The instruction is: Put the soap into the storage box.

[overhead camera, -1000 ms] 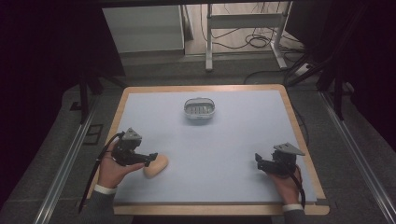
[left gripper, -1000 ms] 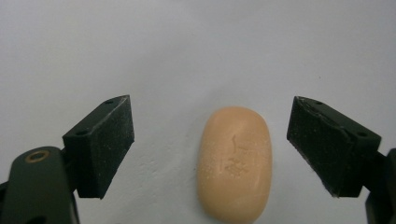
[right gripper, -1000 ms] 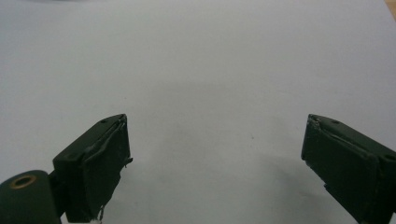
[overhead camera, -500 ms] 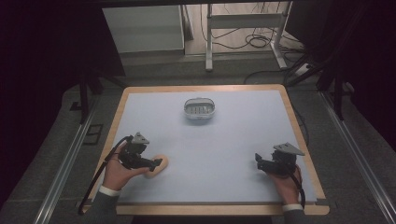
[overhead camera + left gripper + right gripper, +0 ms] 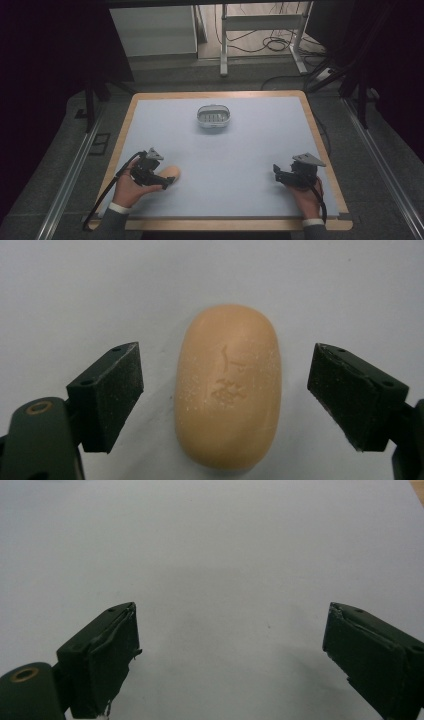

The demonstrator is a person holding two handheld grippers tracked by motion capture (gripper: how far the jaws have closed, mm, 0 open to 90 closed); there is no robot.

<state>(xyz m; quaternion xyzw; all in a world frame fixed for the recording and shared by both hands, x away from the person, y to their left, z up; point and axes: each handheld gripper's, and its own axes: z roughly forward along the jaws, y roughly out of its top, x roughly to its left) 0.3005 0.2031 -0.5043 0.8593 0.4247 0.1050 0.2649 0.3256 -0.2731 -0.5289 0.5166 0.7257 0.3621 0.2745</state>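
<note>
In the high view, the left gripper [image 5: 159,180] was seen low over the near left part of the table [image 5: 250,150] with the tan soap bar [image 5: 170,174] at its tips, the right gripper [image 5: 280,175] was held over the near right part, and a small oval dish [image 5: 213,116] stood well apart toward the far edge. In the left gripper view, the soap bar [image 5: 227,387] was found lying flat between the widely parted jaws, touched by neither. In the right gripper view, the jaws were likewise spread wide over bare table surface [image 5: 225,555].
</note>
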